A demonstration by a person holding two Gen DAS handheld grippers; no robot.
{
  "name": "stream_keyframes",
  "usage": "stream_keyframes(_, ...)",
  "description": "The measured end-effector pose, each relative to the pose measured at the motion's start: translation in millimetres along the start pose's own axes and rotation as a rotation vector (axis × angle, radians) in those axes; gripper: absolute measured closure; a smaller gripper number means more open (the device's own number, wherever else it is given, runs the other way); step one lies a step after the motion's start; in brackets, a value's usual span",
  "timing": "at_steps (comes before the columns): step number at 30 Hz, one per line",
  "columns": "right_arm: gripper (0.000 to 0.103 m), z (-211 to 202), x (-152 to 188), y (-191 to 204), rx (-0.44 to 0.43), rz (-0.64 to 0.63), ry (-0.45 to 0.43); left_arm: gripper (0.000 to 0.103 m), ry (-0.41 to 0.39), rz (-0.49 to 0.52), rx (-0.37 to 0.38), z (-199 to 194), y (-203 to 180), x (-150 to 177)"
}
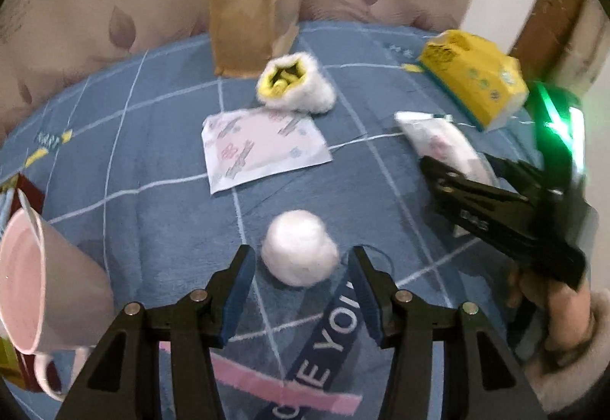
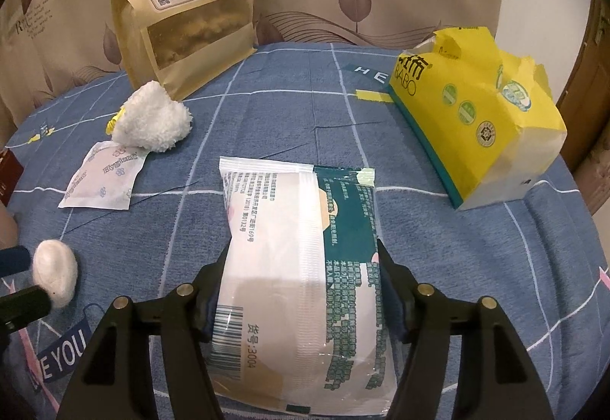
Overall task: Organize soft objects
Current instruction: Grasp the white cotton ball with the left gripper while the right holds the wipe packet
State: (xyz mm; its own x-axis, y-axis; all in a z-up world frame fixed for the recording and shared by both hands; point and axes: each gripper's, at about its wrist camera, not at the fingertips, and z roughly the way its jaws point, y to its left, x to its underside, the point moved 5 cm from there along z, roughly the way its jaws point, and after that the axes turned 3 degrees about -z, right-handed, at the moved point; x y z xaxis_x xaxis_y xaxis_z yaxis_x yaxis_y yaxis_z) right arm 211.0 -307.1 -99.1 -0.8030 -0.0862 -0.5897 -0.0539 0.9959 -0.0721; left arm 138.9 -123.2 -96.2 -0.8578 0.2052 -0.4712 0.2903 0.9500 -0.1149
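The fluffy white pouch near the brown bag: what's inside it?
Through the open mouth of the fluffy white pouch the left wrist view shows a yellow lining and something yellow crumpled inside. What it is, or whether anything lies deeper, is hidden by the pouch's walls.

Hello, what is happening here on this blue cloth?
A person is sorting soft things with tongs in each hand. The left tongs are open around a white cotton ball without gripping it. The right tongs have a flat plastic packet between them. A fluffy white sock and a yellow tissue pack lie farther back.
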Motion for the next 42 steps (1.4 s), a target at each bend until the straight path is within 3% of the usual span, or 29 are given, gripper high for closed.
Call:
stream_keyframes(7, 0.039, 0, 0, 0, -0.003, 0.001, 0.001, 0.053, 0.047, -0.059, -0.016, 26, 7, -3)
stream_keyframes(8, 0.039, 0, 0, 0, -0.002, 0.001, 0.001, 0.062, 0.055, -0.061, -0.019, 29, 7, -2)
stream_keyframes(10, 0.039, 0, 0, 0, -0.002, 0.001, 0.001, 0.066, 0.064, -0.072, -0.023, 33, 8, -2)
stream_keyframes(11, 0.039, 0, 0, 0, -0.002, 0.001, 0.001, 0.073, 0.067, -0.078, -0.012, 35, 9, -1)
stream_keyframes(16, 0.039, 0, 0, 0, -0.002, 0.001, 0.001, 0.080, 0.061, -0.069, -0.013, 33, 8, 0)
stream_keyframes(27, 0.039, 1, 0, 0, -0.001, 0.002, 0.001, 0.082, 0.069, -0.075, 0.009, 26, 6, 2)
stream_keyframes(42, 0.039, 1, 0, 0, 0.000, 0.002, 0.001, 0.082, 0.019, -0.060, 0.033, -16, -2, 10)
